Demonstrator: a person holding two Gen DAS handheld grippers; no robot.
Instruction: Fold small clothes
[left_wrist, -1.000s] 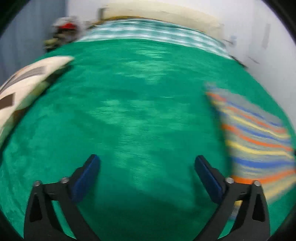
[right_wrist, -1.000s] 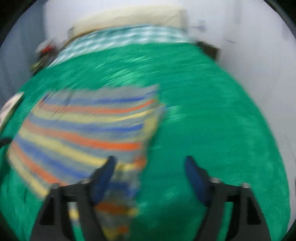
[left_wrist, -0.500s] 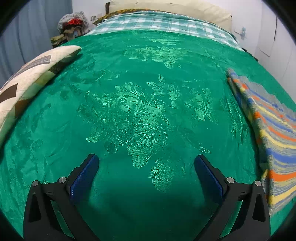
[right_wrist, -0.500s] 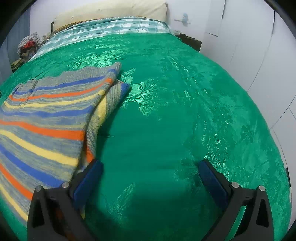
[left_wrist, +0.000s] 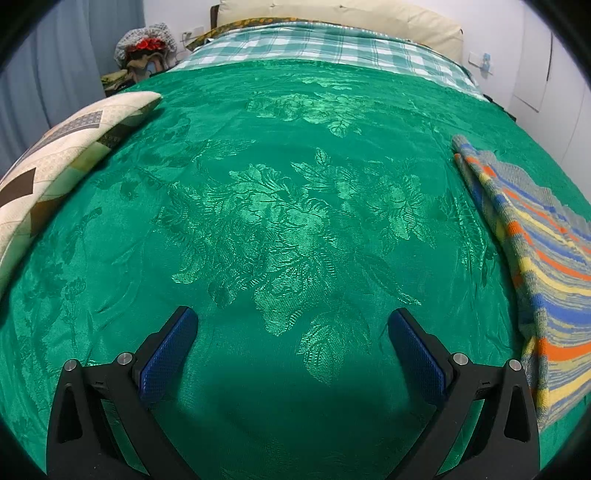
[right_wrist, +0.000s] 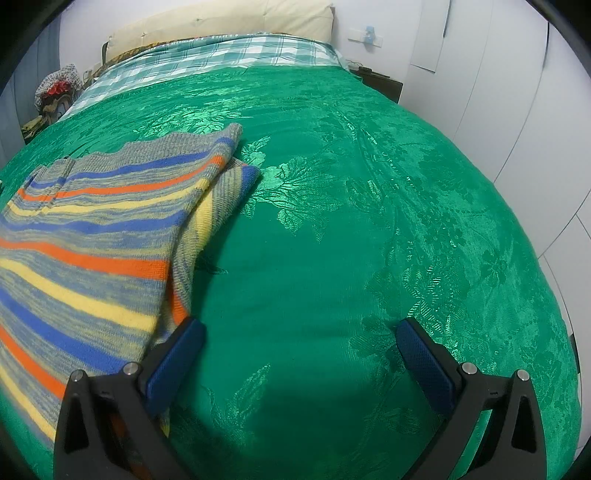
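In the left wrist view, at nine o'clock, we see a patchwork cushion (left_wrist: 55, 162) lying on the edge of the green bedspread (left_wrist: 280, 206). At eleven o'clock, beyond the bed, sits a heap of things topped with a grey and red knitted piece (left_wrist: 142, 42). At twelve o'clock the checked sheet (left_wrist: 314, 46) and a cream pillow (left_wrist: 351, 16) close off the head of the bed. Our left hand-held gripper (left_wrist: 291, 332) at six o'clock is released, its blue pads (left_wrist: 168, 354) wide apart, with only bare bedspread between them. At three o'clock lies the striped sweater (left_wrist: 535, 258), flat on the bedspread, well to the side of this gripper.

In the right wrist view the striped sweater (right_wrist: 96, 229) fills the nine o'clock side, folded, with a second layer peeking out along its right edge. Our right hand-held gripper (right_wrist: 299, 343) at six o'clock is also released and spread wide; nothing is between the jaws but the green bedspread (right_wrist: 369, 221). Its left finger (right_wrist: 173, 362) stands at the sweater's lower right edge, overlapping the cloth in the picture; we cannot tell whether it touches. At three o'clock a white wall (right_wrist: 517, 92) borders the bed.
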